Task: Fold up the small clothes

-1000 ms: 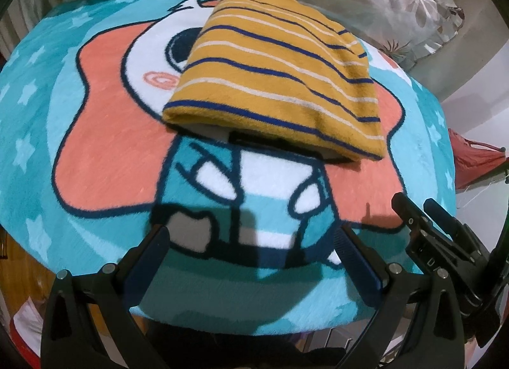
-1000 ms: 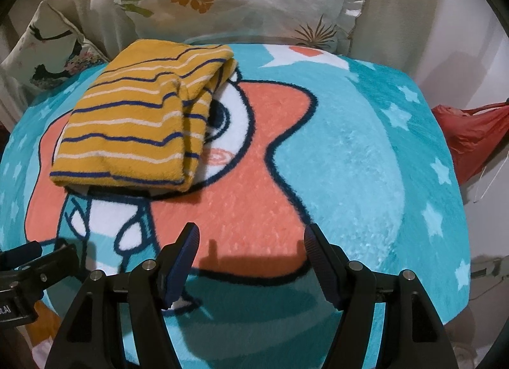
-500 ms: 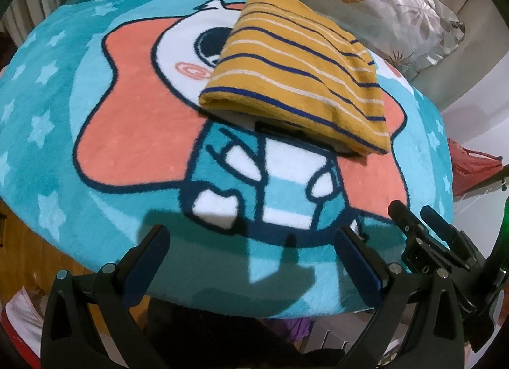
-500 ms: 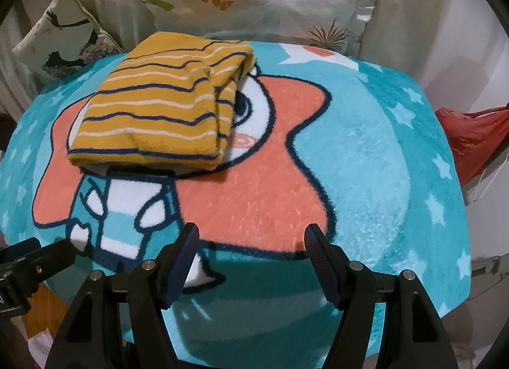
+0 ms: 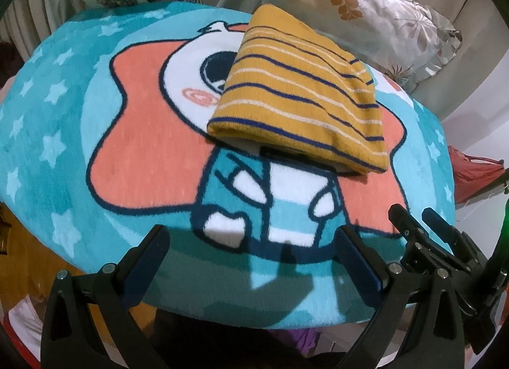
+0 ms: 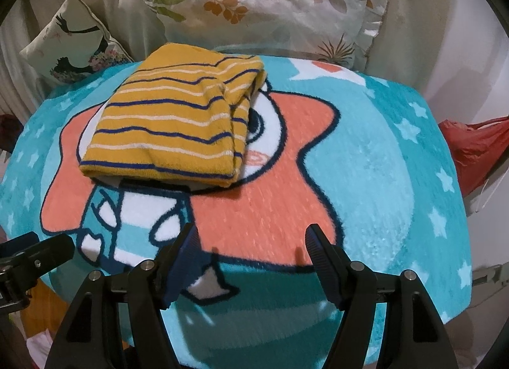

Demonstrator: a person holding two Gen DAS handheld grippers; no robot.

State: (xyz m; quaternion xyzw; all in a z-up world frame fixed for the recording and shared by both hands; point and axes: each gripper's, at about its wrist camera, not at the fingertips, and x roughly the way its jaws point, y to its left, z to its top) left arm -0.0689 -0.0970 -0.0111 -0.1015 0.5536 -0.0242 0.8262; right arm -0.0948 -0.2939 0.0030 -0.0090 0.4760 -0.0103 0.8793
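Our left gripper (image 5: 251,243) hangs over the near edge with its jaws spread wide and nothing between them, and our right gripper (image 6: 251,243) is just the same: jaws apart, empty, well short of the cloth. Neither one is touching anything.

Under both we've got the big turquoise blanket (image 5: 63,133) with its cartoon star figure, spread flat and filling most of the view. Behind it, against the back, a large leaf-print pillow (image 6: 270,12) and a smaller cushion (image 6: 73,41) to its left; a bit of red fabric (image 6: 470,146) pokes in at the right edge.

And there's our piece: the yellow striped garment (image 5: 302,108), lying toward the far side of the blanket as a neat, thick rectangle, several layers stacked, edges lined up, one doubled edge facing us.

We'd call this one folded. What's left looks small: perhaps a tidy-up, or another garment, though we see none waiting on the blanket.
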